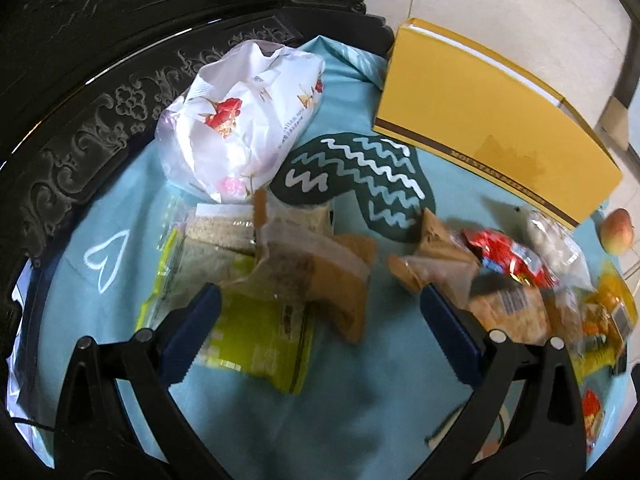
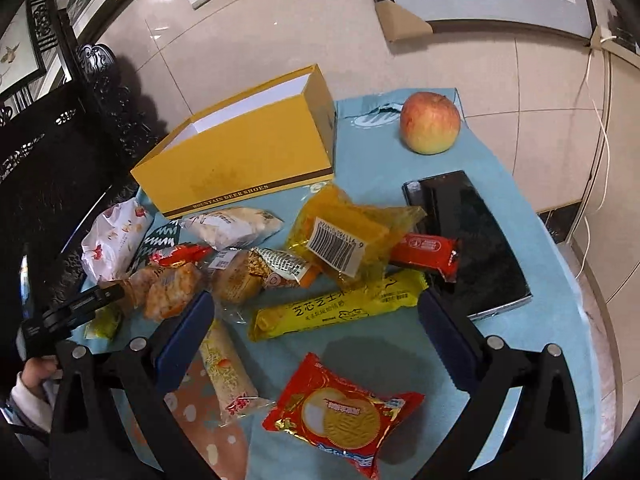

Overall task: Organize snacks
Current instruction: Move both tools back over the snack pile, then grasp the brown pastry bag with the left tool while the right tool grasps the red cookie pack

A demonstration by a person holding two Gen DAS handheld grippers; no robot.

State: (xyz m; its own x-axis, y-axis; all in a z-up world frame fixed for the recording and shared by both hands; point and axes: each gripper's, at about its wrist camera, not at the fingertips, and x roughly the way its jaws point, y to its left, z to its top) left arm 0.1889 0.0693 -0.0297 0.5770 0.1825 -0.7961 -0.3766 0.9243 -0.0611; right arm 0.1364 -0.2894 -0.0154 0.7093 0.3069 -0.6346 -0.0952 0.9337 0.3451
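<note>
Wrapped snacks lie scattered on a light blue cloth (image 1: 352, 392). My left gripper (image 1: 320, 304) is open above a brown packet (image 1: 320, 280) and a green-yellow packet (image 1: 256, 336); nothing sits between its fingers. My right gripper (image 2: 316, 312) is open over a long yellow bar (image 2: 340, 312), with a red biscuit pack (image 2: 344, 412) below it. An open yellow shoe box (image 2: 244, 160) stands at the back, seen as yellow shoe box (image 1: 492, 120) in the left wrist view. The left gripper (image 2: 76, 312) shows at the left edge, held by a hand (image 2: 36, 372).
A white flowered bag (image 1: 240, 120) lies by the dark carved furniture (image 1: 100, 80). An apple (image 2: 430, 122) and a black phone (image 2: 468, 236) rest at the right. An orange packet (image 2: 340, 236), a red bar (image 2: 424, 252) and a pink dotted cloth (image 2: 208, 432) lie nearby.
</note>
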